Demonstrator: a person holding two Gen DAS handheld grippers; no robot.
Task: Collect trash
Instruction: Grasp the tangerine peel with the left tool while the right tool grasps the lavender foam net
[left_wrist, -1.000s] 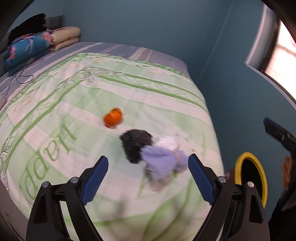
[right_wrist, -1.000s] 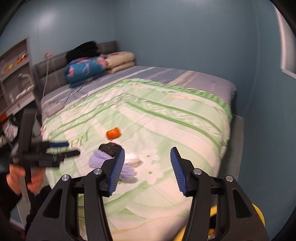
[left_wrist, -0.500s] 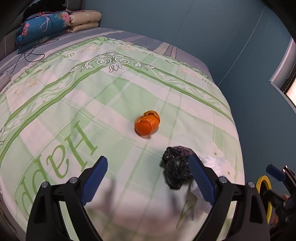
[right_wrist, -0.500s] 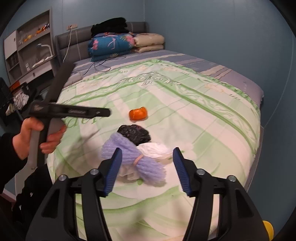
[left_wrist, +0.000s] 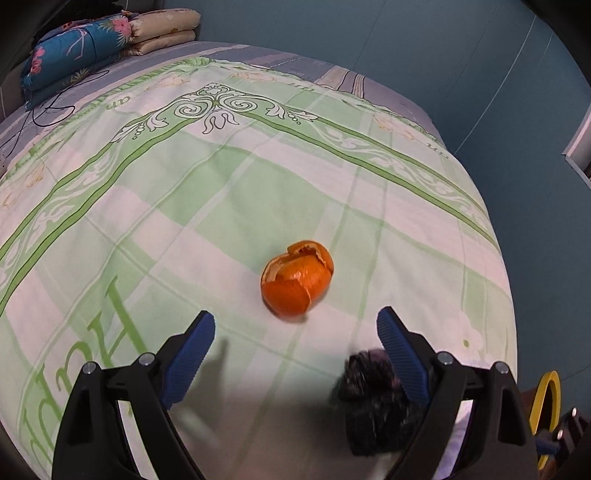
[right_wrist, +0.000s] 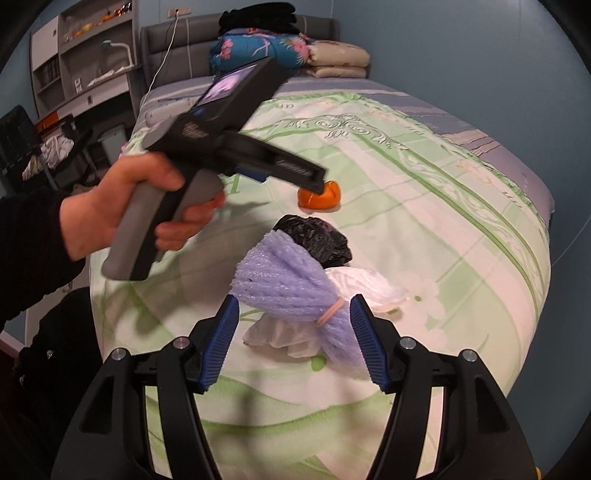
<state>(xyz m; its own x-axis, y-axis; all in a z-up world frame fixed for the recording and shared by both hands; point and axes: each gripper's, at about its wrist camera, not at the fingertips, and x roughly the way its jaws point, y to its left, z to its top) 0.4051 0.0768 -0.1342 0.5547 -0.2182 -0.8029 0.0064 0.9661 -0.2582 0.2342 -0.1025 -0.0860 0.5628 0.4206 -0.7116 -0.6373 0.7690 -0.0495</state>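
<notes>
An orange peel (left_wrist: 297, 280) lies on the green patterned bed (left_wrist: 221, 184). My left gripper (left_wrist: 295, 343) is open and hovers just short of it; the right wrist view shows that gripper (right_wrist: 314, 181) above the peel (right_wrist: 321, 195). A crumpled black plastic bag (left_wrist: 373, 398) lies under its right finger. In the right wrist view a purple foam net (right_wrist: 295, 284) tied with a band lies on white tissue (right_wrist: 365, 284), beside the black bag (right_wrist: 317, 238). My right gripper (right_wrist: 291, 332) is open, fingers either side of the net's tied end.
A yellow-rimmed bin (left_wrist: 545, 402) stands on the floor off the bed's right edge. Folded quilts and pillows (right_wrist: 284, 55) lie at the headboard. Shelves and a desk (right_wrist: 81, 74) stand left of the bed. Blue walls close in on the far sides.
My left gripper has swung left and forward from the trash pile to the orange peel. My right gripper has come closer, and the purple net now lies between its fingers.
</notes>
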